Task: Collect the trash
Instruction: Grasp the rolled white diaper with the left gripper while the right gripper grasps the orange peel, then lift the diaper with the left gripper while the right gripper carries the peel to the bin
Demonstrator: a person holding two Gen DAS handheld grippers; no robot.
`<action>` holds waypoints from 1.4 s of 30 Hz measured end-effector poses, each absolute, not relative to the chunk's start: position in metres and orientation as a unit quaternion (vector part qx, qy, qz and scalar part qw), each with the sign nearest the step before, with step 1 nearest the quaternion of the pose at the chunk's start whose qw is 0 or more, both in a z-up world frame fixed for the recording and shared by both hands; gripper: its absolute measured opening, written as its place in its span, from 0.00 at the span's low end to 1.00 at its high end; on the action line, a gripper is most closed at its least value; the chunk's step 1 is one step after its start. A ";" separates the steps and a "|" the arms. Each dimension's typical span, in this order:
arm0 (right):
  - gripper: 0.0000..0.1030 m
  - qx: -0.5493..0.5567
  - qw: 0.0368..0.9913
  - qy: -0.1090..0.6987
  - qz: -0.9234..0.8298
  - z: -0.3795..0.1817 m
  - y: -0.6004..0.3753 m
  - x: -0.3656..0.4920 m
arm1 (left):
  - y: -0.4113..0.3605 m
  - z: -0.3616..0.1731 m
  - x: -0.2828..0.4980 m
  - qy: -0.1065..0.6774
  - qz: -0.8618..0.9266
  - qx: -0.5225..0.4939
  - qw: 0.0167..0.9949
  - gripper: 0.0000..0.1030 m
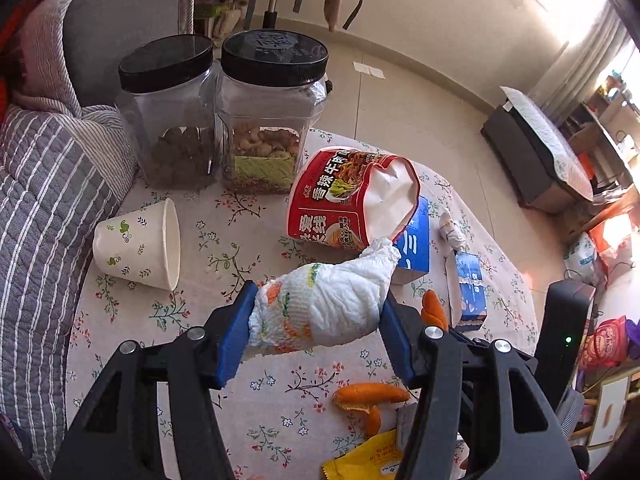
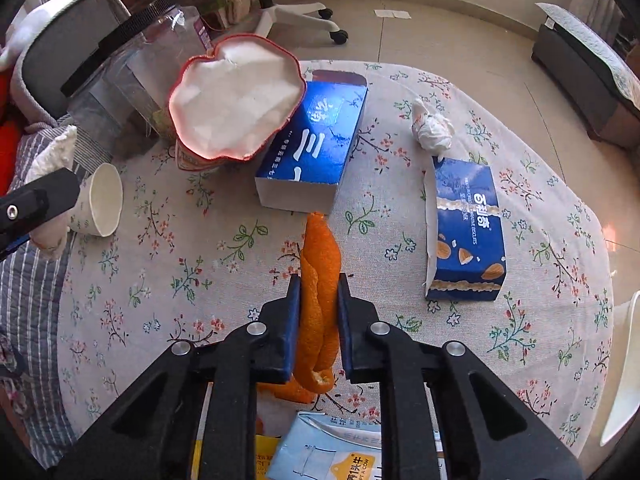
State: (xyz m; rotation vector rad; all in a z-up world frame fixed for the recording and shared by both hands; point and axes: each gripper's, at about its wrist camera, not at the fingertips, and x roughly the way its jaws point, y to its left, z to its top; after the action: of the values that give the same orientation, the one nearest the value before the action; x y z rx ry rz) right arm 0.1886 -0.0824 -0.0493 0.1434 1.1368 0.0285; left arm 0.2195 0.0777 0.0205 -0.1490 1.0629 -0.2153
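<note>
Crumpled printed tissue [image 1: 320, 308], curled orange peel [image 2: 319, 280]

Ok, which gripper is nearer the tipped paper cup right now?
Left. The left gripper, shut on a crumpled tissue, hangs just beside the paper cup. The right gripper, shut on an orange peel, is farther off, mid-table.

Milk carton [image 2: 332, 452] and yellow wrapper [image 1: 366, 460] cut off.

Two lidded jars [image 1: 224, 120] on floral tablecloth [image 1: 240, 224]; office chair [image 2: 296, 8] behind.
</note>
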 end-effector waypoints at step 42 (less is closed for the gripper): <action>0.16 0.023 0.956 0.255 -0.141 0.089 -0.222 0.078 | -0.044 0.095 0.106 0.268 -0.066 -0.063 0.959 0.57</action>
State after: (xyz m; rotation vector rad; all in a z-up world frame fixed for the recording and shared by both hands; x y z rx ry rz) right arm 0.0778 -0.2215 0.0887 0.0470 0.5169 -0.2863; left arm 0.1060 -0.0445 0.0954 -0.1283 0.5426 -0.1338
